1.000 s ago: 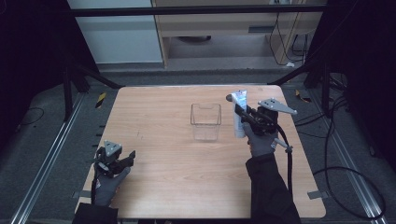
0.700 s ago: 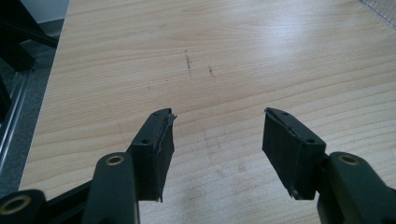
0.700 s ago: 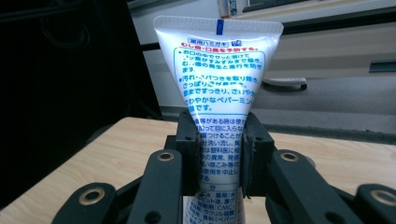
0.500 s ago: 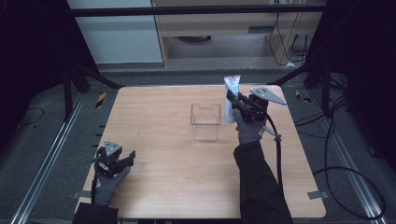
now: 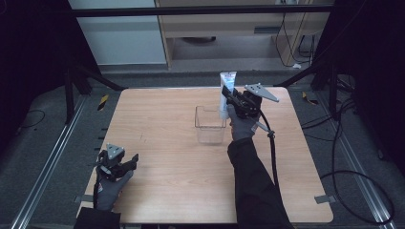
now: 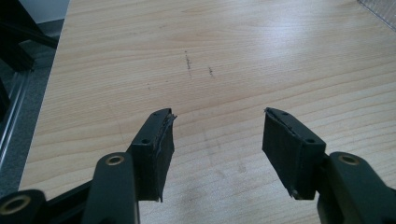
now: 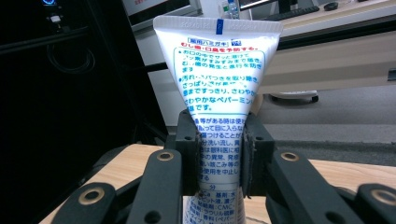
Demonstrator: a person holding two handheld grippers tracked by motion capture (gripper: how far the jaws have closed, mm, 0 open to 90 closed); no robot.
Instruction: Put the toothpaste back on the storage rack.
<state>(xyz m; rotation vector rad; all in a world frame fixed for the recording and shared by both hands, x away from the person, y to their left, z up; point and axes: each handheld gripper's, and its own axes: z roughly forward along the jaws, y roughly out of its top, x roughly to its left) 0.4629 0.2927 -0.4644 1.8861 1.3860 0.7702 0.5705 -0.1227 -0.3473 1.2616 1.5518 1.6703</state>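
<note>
1. The right gripper (image 5: 229, 98) clamps a white tube (image 5: 226, 93) with blue and red print, its crimped flat end pointing up.
2. The tube hangs upright over the far right corner of a clear plastic bin (image 5: 210, 126) near the middle of the desk (image 5: 172, 191).
3. The left gripper (image 5: 125, 162) rests at the near left of the desk, jaws spread wide with nothing between them.

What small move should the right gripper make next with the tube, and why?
Probably lower it a little: the right gripper holds the white tube upright, crimped end up, at the far right corner of the clear container, seemingly above its open top.
</note>
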